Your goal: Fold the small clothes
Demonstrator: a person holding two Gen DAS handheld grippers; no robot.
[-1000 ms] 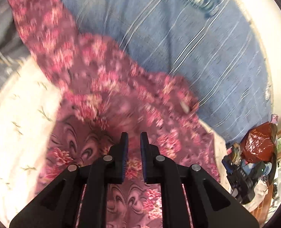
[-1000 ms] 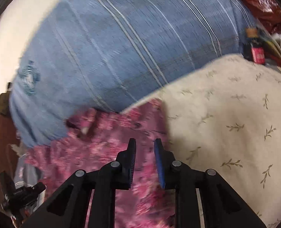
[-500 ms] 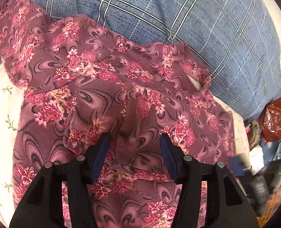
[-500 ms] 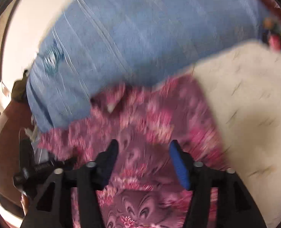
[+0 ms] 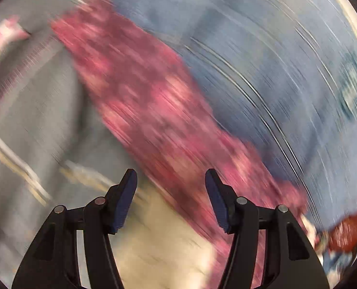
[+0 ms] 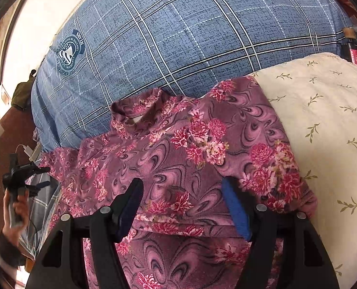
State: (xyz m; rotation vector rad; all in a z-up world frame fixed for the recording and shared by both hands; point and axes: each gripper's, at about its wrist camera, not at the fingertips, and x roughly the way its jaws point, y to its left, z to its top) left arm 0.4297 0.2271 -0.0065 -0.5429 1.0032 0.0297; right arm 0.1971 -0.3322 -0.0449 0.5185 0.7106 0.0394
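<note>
We see the floral top [image 6: 178, 149] lying partly folded on the cream bedsheet [image 6: 327, 120], against the blue plaid pillow [image 6: 178, 36]. Our right hand-held gripper [image 6: 182, 192] and left hand-held gripper [image 5: 170, 180] are both spread, empty.

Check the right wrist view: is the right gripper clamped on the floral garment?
No. The right gripper has its jaws spread wide above the floral garment, with no cloth pinched between them.
</note>
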